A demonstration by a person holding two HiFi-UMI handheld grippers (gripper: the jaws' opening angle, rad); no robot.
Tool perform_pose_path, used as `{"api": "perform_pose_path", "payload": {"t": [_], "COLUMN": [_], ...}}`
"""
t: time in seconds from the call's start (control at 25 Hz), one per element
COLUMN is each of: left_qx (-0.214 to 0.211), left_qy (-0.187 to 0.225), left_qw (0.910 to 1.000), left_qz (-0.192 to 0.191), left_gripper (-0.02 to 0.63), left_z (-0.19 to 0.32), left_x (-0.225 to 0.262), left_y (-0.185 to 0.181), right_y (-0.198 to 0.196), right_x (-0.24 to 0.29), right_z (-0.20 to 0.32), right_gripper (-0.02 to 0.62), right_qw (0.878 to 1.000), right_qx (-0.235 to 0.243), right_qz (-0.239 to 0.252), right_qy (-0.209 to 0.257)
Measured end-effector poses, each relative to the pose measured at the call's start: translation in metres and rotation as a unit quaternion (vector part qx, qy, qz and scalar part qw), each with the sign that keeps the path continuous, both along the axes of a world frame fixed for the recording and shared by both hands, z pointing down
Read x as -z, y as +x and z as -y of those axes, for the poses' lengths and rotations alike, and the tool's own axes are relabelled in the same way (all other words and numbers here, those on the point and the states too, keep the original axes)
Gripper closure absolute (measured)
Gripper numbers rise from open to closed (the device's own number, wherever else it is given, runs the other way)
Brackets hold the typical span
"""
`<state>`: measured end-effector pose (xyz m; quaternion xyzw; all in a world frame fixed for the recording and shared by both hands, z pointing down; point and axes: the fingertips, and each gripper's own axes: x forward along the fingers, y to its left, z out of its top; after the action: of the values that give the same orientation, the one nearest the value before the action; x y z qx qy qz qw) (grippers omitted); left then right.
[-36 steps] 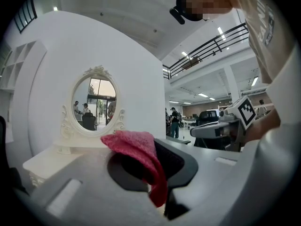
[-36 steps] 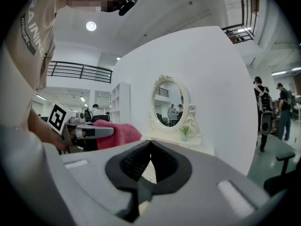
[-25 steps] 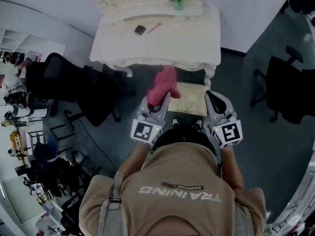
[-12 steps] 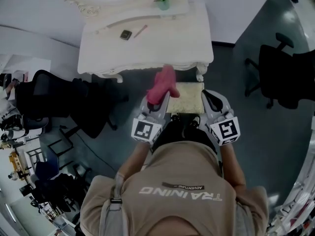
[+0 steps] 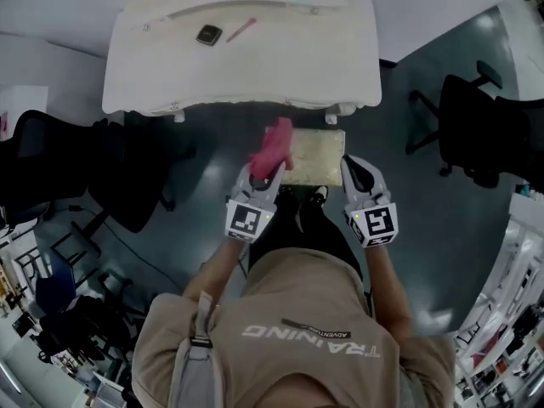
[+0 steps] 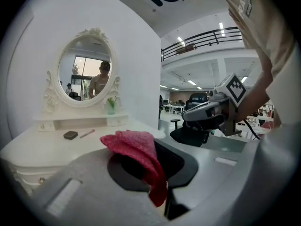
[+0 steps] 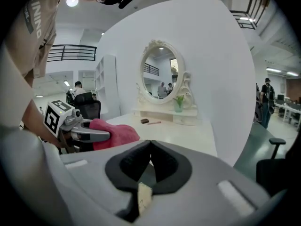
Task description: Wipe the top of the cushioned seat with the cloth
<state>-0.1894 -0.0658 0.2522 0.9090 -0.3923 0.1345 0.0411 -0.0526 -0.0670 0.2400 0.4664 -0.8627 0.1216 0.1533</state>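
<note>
A cream cushioned seat (image 5: 316,156) stands on the floor in front of the white dressing table (image 5: 238,66), seen in the head view. My left gripper (image 5: 265,175) is shut on a pink cloth (image 5: 273,145) that hangs over the seat's left end. The left gripper view shows the pink cloth (image 6: 137,152) pinched between the jaws and folded over them. My right gripper (image 5: 354,170) is shut and holds nothing, near the seat's right end. A sliver of the seat (image 7: 143,197) shows below the right jaws. The pink cloth (image 7: 115,132) also appears in the right gripper view.
On the dressing table lie a small dark case (image 5: 208,34) and a pink pen (image 5: 240,30), with an oval mirror (image 6: 84,71) and a small plant (image 7: 178,102) behind. Black office chairs stand at the left (image 5: 127,177) and right (image 5: 472,134).
The head view has shifted, so the table and seat now sit higher and nearer the middle. Both grippers have come closer over the seat, the pink cloth still in the left one.
</note>
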Motion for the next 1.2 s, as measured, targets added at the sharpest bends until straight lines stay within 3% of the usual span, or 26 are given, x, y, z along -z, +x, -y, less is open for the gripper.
{"api": "perform_pose_path", "payload": {"t": [0.2, 0.4, 0.72, 0.88, 1.2], "left_qx": [0.014, 0.048, 0.115, 0.124, 0.135], "left_qy": [-0.072, -0.129, -0.166, -0.191, -0.220], "left_qw": [0.9973, 0.9904, 0.9793, 0.9729, 0.9640], "left_qz": [-0.003, -0.012, 0.018, 0.038, 0.064], "left_gripper": [0.568, 0.568, 0.568, 0.568, 0.568], "left_z": [0.003, 0.010, 0.043, 0.050, 0.063], "left_x": [-0.080, -0.164, -0.328, -0.415, -0.480], "left_y": [-0.008, -0.019, -0.037, -0.073, -0.093], "right_y": [-0.014, -0.032, -0.032, -0.063, -0.076], "right_x": [-0.068, -0.157, -0.321, -0.387, -0.444], "right_z": [0.012, 0.022, 0.049, 0.064, 0.054], "right_gripper": [0.594, 0.594, 0.594, 0.594, 0.594], "right_qw": [0.999, 0.996, 0.992, 0.990, 0.984], "right_qx": [-0.002, 0.030, 0.058, 0.057, 0.073], "right_qz": [-0.012, -0.012, -0.024, -0.018, -0.017], "right_qy": [-0.039, -0.080, -0.110, -0.125, -0.159]}}
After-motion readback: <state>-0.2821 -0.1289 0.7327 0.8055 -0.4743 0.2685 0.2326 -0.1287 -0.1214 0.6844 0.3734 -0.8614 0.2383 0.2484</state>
